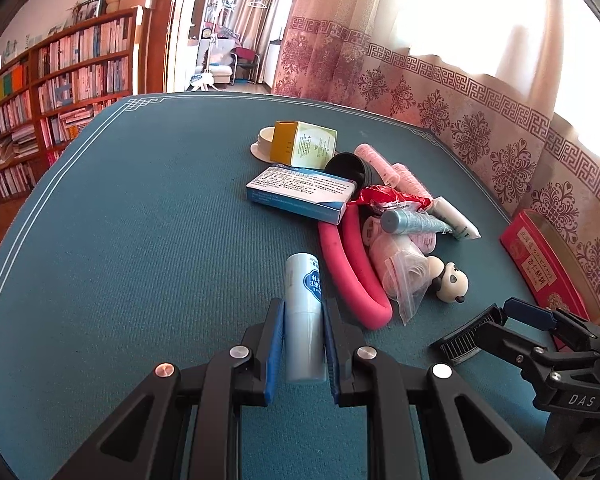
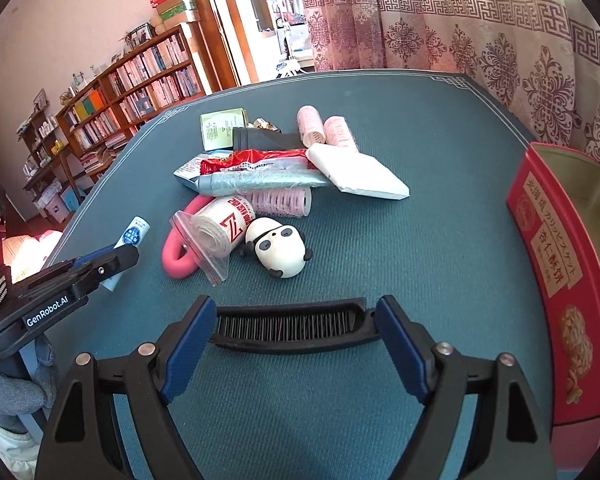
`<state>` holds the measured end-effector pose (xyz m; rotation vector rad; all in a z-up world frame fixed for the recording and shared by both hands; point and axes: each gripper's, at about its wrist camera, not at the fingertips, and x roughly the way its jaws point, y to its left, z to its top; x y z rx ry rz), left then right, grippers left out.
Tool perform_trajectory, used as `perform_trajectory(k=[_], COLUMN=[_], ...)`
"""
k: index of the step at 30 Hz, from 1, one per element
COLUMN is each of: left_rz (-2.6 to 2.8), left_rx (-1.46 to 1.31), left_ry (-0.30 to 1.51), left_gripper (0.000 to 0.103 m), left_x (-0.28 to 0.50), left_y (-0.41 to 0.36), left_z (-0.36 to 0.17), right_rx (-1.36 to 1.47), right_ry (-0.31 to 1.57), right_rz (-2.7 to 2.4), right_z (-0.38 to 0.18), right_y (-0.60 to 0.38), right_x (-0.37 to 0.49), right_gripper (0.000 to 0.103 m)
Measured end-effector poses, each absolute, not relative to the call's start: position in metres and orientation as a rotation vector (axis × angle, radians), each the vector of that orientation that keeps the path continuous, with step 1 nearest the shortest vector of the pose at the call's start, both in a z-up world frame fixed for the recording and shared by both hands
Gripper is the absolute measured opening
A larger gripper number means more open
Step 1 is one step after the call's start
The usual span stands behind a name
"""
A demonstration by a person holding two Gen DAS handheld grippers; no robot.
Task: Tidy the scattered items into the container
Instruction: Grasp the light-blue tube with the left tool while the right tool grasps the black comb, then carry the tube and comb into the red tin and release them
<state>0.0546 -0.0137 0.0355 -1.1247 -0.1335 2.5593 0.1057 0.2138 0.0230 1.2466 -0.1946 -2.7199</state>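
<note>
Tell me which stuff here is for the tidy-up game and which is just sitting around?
For tidying:
white bottle, clamped in the left gripper
black comb, between the right gripper's open jaws
panda toy
pink foam loop
red tin, the container

Just around:
bookshelf
curtains

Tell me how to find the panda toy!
Look at the green table and the pile of clutter in its middle. At the pile's near edge, beside the pink foam loop, lies the panda: small, round and white, the only thing with black ears and eye patches.
</note>
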Motion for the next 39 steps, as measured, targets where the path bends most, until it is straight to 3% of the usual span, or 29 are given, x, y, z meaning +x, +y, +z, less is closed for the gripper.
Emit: perform_trajectory(k=[5, 8, 18, 22, 23, 29, 35, 39], left_rz=[2.549, 2.543, 2.536, 2.532, 2.531, 2.524, 2.523, 2.513], left_rx=[-1.136, -1.141, -1.142, -1.135, -1.134, -1.137, -1.132, -1.131], left_ry=[-0.138, -0.141, -0.145, -0.147, -0.147, -0.147, -0.141, -0.134], left_gripper=[0.020, 0.020, 0.020, 0.020, 0.020, 0.020, 0.020, 0.020], left_x=[0.053, 0.053, 0.054, 0.056, 0.057, 0.061, 0.064, 0.066], left_y=[-0.012, -0.012, -0.010, -0.007, -0.006, -0.002, 0.003, 0.006], left_z=[0.033, 0.031, 0.031, 0.034, 0.034, 0.036, 0.039, 0.039], right_rx=[1.237, 1.239, 1.281, 1.264, 1.255, 1.234, 1.206, 1.256], right_ry=[-0.064, 0.094, 0.081, 0.105, 0.084, -0.068, -0.070, -0.188], right_rz=[-2.669, -2.665, -2.729, -2.810, -2.820, -2.790, -2.755, -2.732], right_z=[0.018, 0.013, 0.008, 0.012, 0.013, 0.016, 0.020, 0.016], right_y=[0.197, 0.182, 0.190, 0.197, 0.202, 0.221, 0.219, 0.231], right_x=[0.106, 0.107, 0.093, 0.097, 0.098, 0.102, 0.108, 0.098], right_gripper=[0.103, 0.103, 0.101, 0.071, 0.059, 0.017, 0.018, 0.020])
